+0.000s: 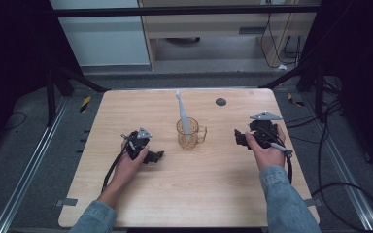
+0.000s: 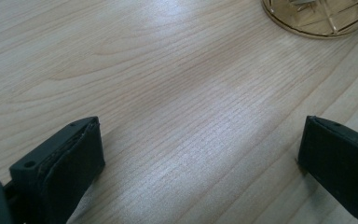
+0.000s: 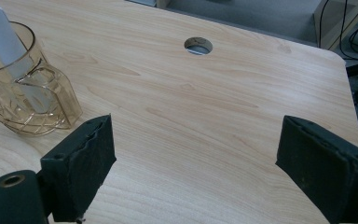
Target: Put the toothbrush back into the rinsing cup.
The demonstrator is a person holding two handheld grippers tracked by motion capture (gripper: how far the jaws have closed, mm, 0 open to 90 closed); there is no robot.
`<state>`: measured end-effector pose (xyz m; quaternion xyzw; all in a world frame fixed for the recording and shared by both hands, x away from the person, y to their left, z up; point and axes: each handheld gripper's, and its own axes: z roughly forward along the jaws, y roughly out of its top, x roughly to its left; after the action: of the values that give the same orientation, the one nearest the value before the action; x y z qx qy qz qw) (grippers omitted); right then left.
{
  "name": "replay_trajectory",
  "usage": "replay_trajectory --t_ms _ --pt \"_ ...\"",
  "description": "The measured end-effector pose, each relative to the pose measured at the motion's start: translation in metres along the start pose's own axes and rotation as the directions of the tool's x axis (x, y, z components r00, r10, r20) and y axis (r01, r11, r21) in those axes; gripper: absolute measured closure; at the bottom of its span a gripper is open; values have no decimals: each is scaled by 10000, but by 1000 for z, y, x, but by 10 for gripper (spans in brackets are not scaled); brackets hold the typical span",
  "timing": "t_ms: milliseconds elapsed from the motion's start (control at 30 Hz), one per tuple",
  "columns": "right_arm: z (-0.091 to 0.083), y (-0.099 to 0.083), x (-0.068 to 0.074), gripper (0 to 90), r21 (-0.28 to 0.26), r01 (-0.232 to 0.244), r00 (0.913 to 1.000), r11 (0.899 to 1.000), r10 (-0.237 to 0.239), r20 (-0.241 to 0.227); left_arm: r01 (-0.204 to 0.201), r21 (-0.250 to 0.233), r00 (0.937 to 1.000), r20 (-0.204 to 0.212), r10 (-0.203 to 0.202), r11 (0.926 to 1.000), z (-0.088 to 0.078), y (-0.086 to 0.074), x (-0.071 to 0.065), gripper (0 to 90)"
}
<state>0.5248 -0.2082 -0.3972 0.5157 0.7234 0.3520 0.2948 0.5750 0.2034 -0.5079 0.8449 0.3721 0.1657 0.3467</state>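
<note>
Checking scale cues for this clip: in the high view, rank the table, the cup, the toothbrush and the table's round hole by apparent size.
1. Table, by far the largest.
2. Toothbrush, longer than the cup is tall, though slimmer.
3. Cup, wider; its rank against the toothbrush is unsure.
4. Hole, smallest.

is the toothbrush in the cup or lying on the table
In the cup. The white toothbrush stands in the amber cup, leaning on its rim, its top rising well above the cup.
</note>
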Motion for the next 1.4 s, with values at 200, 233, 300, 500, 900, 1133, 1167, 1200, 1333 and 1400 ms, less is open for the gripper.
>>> replay_trajectory --t_ms 200,233,300,500,900,1133,1167,1200,1333,1400 --pt "1 -4 -5 114 22 -170 9998 9999 170 35 0 3 10000 0 0 10000 0 0 0 0" --pt "2 -4 -6 114 22 -162 9998 9999 162 66 3 0 10000 0 -3 10000 0 0 0 0" --pt "4 -6 -8 114 40 -196 9998 9998 195 98 10 1 10000 1 -10 10000 0 0 0 0" --pt "14 -11 -15 133 292 -521 9986 9982 519 83 27 2 10000 1 -27 10000 0 0 0 0" --pt "46 -18 -26 133 918 -779 9962 9927 740 450 34 -2 10000 2 -34 10000 0 0 0 0" --pt "68 -23 -30 144 1196 -923 9943 9885 850 646 39 -3 10000 2 -39 10000 0 0 0 0" --pt "70 -24 -31 144 1193 -1005 9934 9878 931 666 40 -4 10000 4 -40 10000 0 0 0 0" --pt "74 -25 -32 144 1169 -1060 9928 9875 987 672 39 -4 10000 4 -39 10000 0 0 0 0" --pt "84 -28 -34 143 1174 -1339 9895 9840 1264 694 40 -6 10000 4 -40 10000 0 0 0 0" --pt "87 -29 -34 143 1125 -1426 9884 9834 1354 691 39 -4 10000 4 -39 10000 0 0 0 0"
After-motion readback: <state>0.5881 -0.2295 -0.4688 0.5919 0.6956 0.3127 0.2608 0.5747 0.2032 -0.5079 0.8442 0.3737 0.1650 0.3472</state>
